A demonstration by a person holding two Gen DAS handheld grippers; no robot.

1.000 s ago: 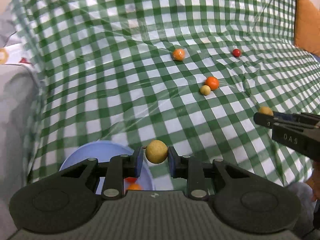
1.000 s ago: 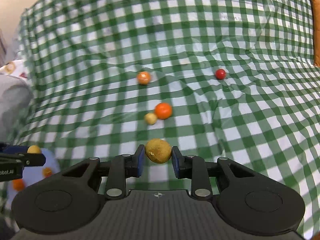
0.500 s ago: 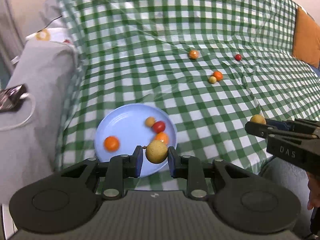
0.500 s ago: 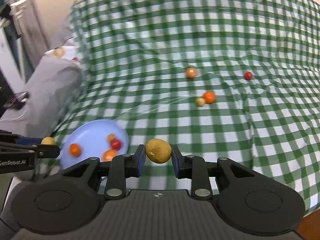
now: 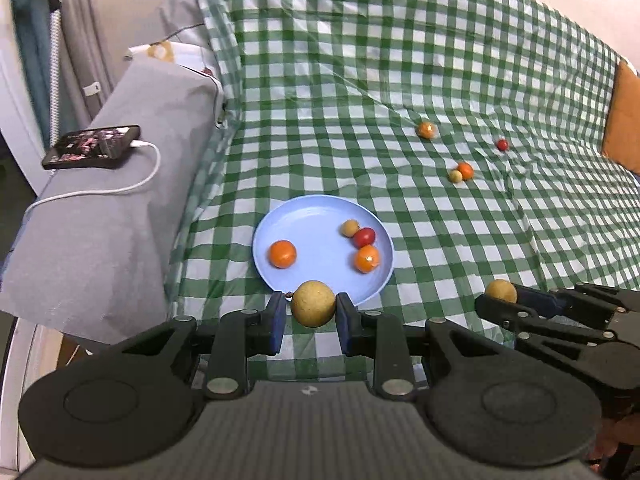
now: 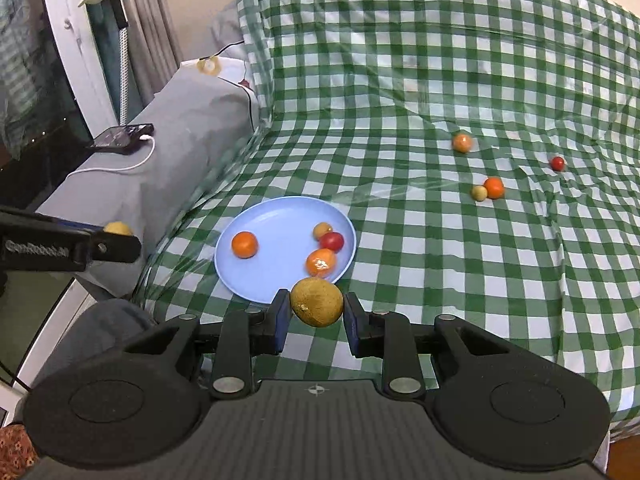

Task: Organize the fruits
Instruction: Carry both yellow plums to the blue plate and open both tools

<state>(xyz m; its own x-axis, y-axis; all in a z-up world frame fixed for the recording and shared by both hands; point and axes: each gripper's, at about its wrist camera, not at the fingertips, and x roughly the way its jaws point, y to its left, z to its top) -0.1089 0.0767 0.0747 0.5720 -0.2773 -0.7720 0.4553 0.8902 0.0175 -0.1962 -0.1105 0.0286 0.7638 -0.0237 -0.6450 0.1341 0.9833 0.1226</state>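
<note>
My left gripper [image 5: 313, 312] is shut on a round yellow-tan fruit [image 5: 313, 303], held just in front of the near rim of the blue plate [image 5: 316, 216]. My right gripper [image 6: 316, 314] is shut on a brownish-yellow fruit [image 6: 317, 301], also near the plate's [image 6: 280, 216] front rim. The plate holds several small fruits: an orange one [image 5: 282, 254], a red one [image 5: 364, 237], a tan one [image 5: 351, 227] and another orange one [image 5: 367, 259]. Loose fruits lie farther on the checked cloth: an orange one [image 5: 425, 130], a red one [image 5: 502, 144], and an orange and tan pair [image 5: 461, 172].
A green-and-white checked cloth [image 5: 400, 60] covers the bed. A grey cushion [image 5: 120, 184] at the left carries a phone [image 5: 92, 147] on a white cable. An orange pillow [image 5: 624, 120] lies at the far right. Curtains and a window [image 6: 60, 60] stand at the left.
Both grippers have pulled back and up from the cloth with their fruits. The plate and the left side of the room have come into full view.
</note>
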